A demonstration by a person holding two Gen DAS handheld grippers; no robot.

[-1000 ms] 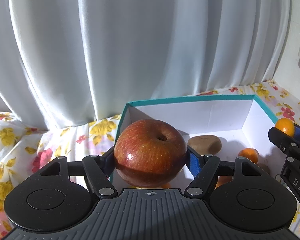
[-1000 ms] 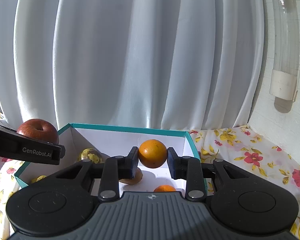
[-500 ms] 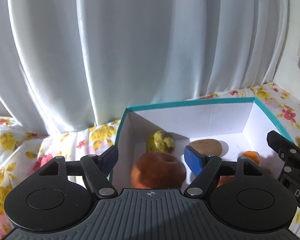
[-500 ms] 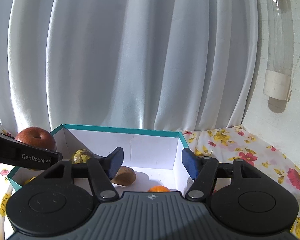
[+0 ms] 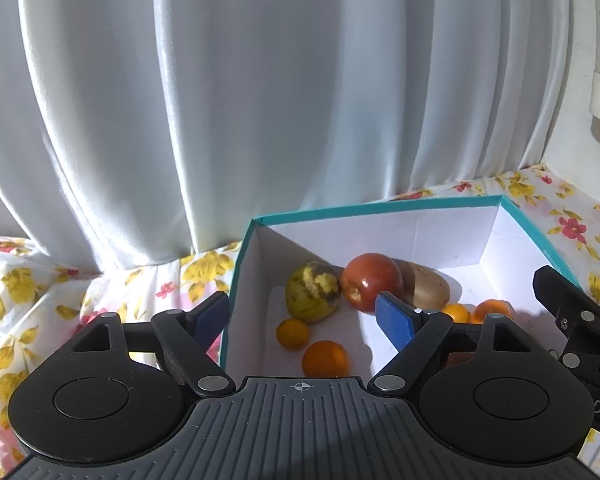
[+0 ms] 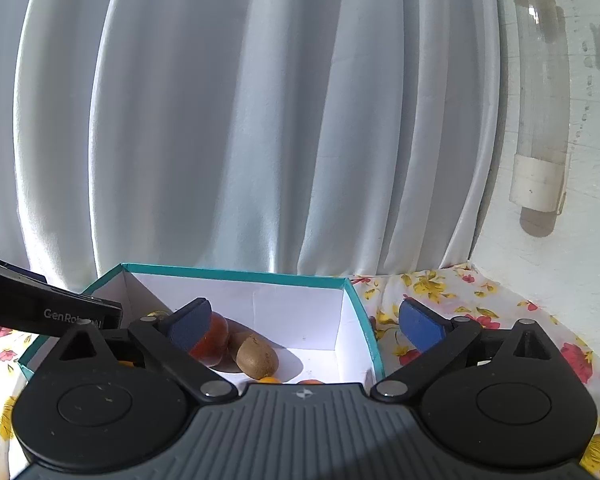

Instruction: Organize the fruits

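Observation:
A white box with a teal rim [image 5: 380, 206] holds the fruit. Inside lie a red apple [image 5: 370, 282], a brown kiwi [image 5: 430, 290], a yellow-green fruit [image 5: 312, 296] and several small oranges [image 5: 325, 358]. My left gripper [image 5: 302, 316] hovers open over the box's near left corner, with nothing between its fingers. In the right wrist view the box [image 6: 236, 272] shows the apple [image 6: 214, 340] half hidden behind a finger, next to the kiwi [image 6: 257, 356]. My right gripper [image 6: 306, 322] straddles the box's right wall; its jaws are opening and hold nothing.
A white curtain [image 5: 260, 100] hangs close behind the box. The floral cloth [image 5: 40, 288] covers the surface around it. A white wall with a clear tube [image 6: 540, 100] stands at the right. Each gripper shows at the edge of the other's view.
The left gripper let go of the apple, which fell into the box and rolled back beside the kiwi. The right gripper released its orange into the box and spread its jaws wide.

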